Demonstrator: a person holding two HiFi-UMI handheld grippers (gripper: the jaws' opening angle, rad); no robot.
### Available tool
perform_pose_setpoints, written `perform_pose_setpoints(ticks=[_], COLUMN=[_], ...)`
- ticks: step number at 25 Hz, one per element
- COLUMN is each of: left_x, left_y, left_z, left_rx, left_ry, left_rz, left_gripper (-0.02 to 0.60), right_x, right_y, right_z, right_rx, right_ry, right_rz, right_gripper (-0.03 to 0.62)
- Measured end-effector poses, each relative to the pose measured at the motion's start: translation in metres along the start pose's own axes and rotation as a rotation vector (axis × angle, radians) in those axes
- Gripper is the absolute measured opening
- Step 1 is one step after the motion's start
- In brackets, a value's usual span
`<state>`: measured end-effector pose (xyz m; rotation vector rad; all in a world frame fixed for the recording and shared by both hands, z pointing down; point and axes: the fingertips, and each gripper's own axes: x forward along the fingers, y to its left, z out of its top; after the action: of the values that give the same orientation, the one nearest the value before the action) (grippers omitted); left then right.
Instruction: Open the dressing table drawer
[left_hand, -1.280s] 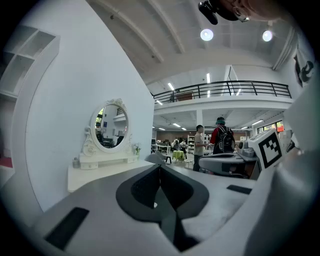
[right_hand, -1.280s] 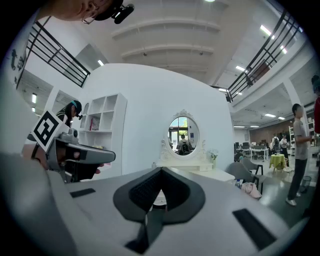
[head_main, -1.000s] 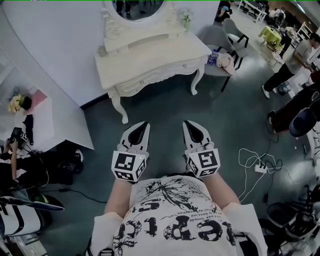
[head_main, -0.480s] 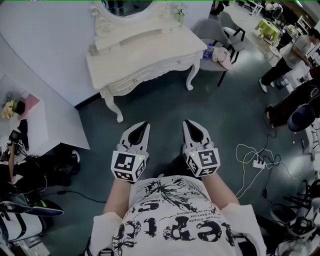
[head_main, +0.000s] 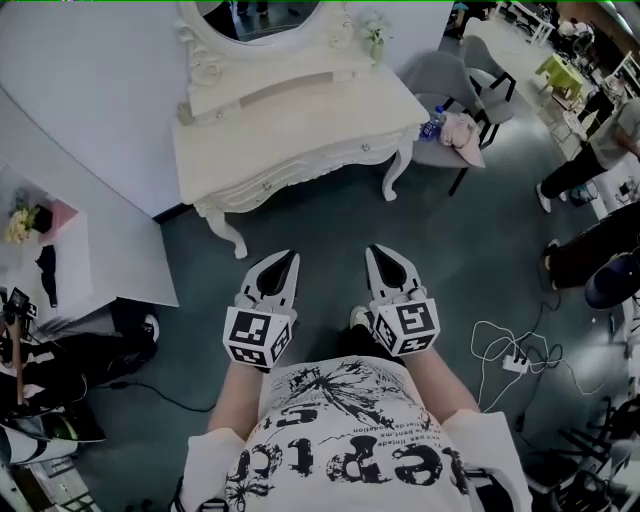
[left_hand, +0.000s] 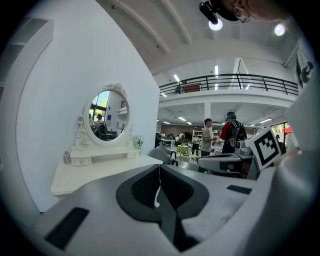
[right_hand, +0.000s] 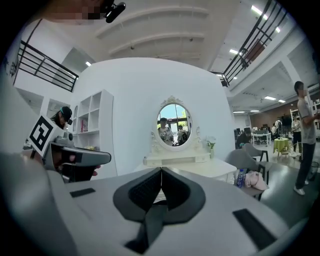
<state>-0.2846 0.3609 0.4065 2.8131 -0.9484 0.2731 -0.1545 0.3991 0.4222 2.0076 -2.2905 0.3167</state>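
Right gripper (head_main: 376, 250), closed, hangs over dark floor (head_main: 330, 225) facing dressing table (head_main: 300, 125).

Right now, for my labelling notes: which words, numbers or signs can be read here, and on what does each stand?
None reads surely.
On the shirt: big black lettering, creased and cut off; small line blurred.
Cubes on left gripper, right gripper: square code patterns, no words.
On the bottle: label too small.

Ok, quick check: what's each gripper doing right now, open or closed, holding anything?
Left gripper: closed, holding nothing.
Right gripper: closed, holding nothing.
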Motion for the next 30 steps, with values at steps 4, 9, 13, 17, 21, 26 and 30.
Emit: perform_pose_setpoints(ticks=[4,9,13,17,21,26,30], left_x=[0.072,0.148,0.194,0.231,0.266,0.323,0.372], left_y=[0.004,-0.001,-0.004,0.000,0.016,0.055,0.102], left_z=[0.019,0.047,0.054,0.052,0.056,0.078,0.102], left_rx=[-0.005,-0.013,-0.031,-0.031,-0.030,-0.010,-0.007], left_ry=[-0.008,-0.025,-0.028,-0.002,0.009,-0.008,-0.022], left_rz=[0.023,0.049,0.064,0.056,0.053,0.023,0.006], left_gripper=[0.020,0.020,0.020,0.020,0.019,0.020,0.019], right_x=[0.042,0.079,0.101,0.127,0.156,0.214,0.271], right_y=[-0.062,-0.131,-0.173,-0.206,-0.227,-0.255,-0.275], right_z=[0.017,0.041,0.051,0.054,0.055,0.067,0.085], right_rx=[-0.013,-0.038,-0.049,-0.031,-0.017,-0.013,-0.013], right_ry=[0.005,0.010,0.019,0.032,0.034,0.026,0.026], right_rz=[0.027,0.052,0.065,0.059,0.050,0.015,-0.012], right_gripper=[0.018,0.018,0.018,0.018,0.018,0.018,0.018])
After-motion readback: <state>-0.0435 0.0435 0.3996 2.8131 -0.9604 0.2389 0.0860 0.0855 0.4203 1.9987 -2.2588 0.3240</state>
